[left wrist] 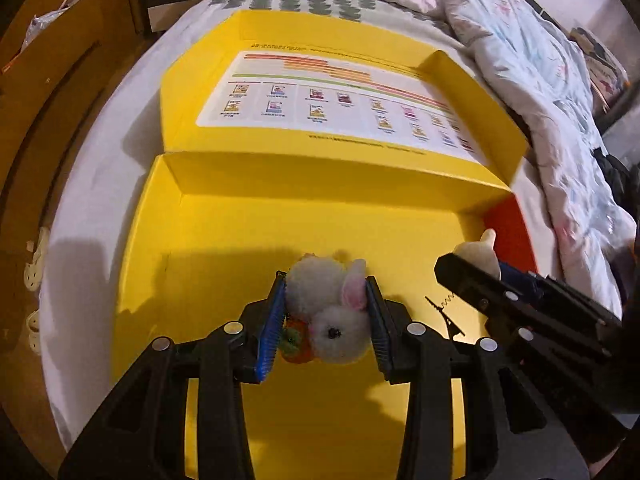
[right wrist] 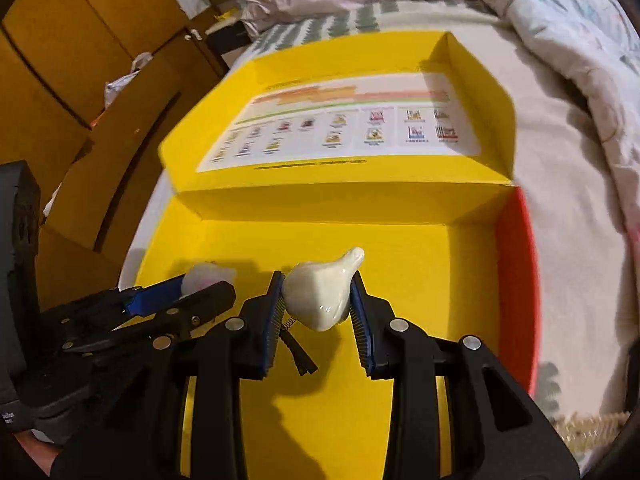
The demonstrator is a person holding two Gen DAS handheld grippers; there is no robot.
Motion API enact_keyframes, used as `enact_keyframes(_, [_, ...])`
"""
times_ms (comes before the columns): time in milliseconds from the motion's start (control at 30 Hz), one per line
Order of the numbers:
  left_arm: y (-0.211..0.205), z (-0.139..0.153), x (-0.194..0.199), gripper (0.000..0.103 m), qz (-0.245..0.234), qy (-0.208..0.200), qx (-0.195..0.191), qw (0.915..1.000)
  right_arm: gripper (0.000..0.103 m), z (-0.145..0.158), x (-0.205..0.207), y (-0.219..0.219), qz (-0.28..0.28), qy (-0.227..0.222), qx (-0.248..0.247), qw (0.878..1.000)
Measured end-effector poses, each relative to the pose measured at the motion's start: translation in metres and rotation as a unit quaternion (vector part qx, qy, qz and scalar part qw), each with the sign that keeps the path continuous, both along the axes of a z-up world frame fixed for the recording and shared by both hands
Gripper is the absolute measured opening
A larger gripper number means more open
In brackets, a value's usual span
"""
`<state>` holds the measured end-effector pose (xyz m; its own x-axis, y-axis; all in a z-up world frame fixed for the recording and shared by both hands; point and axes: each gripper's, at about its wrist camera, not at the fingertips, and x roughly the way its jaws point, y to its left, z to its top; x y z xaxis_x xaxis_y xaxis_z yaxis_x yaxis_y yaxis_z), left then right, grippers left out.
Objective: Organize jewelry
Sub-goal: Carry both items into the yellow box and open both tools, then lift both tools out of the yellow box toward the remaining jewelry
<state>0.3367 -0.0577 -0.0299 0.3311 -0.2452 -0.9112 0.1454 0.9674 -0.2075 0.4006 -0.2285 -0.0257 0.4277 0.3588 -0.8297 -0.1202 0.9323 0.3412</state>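
Note:
My left gripper [left wrist: 326, 300] is shut on a fluffy white bunny hair clip [left wrist: 332, 312] with a small orange carrot, held over the floor of the open yellow box [left wrist: 224, 240]. My right gripper [right wrist: 318, 300] is shut on a glossy cream bird-shaped hair clip [right wrist: 320, 292] with a black toothed clip hanging below it, also over the box floor. In the left wrist view the right gripper [left wrist: 472, 276] shows at the right with the cream clip [left wrist: 482, 252]. In the right wrist view the left gripper [right wrist: 200, 292] shows at the left with the bunny [right wrist: 204, 274].
The box's lid [left wrist: 320, 96] lies open behind, with a printed chart inside. The box sits on a bed with a white sheet [left wrist: 100, 184]. A rumpled quilt [left wrist: 540, 92] lies to the right. Wooden cabinets [right wrist: 80, 60] stand to the left.

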Motion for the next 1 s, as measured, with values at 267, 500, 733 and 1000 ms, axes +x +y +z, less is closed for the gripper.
enact_keyframes(267, [0.008, -0.028, 0.026, 0.04, 0.012, 0.017, -0.014, 0.9997, 0.033, -0.037, 0.036, 0.004, -0.027, 0.03, -0.019, 0.999])
enact_keyframes(500, [0.01, -0.029, 0.03, 0.04, 0.011, 0.011, -0.033, 0.9993, 0.035, -0.048, 0.052, 0.002, -0.047, 0.045, -0.024, 0.998])
enact_keyframes(733, [0.018, -0.029, 0.034, 0.067, 0.026, 0.0, -0.042, 0.9988, 0.045, -0.048, 0.055, -0.014, -0.076, 0.053, -0.002, 0.996])
enact_keyframes(1000, [0.032, 0.011, 0.02, 0.069, 0.034, -0.022, -0.055, 0.9976, 0.068, 0.012, 0.01, -0.024, -0.065, -0.012, -0.022, 0.998])
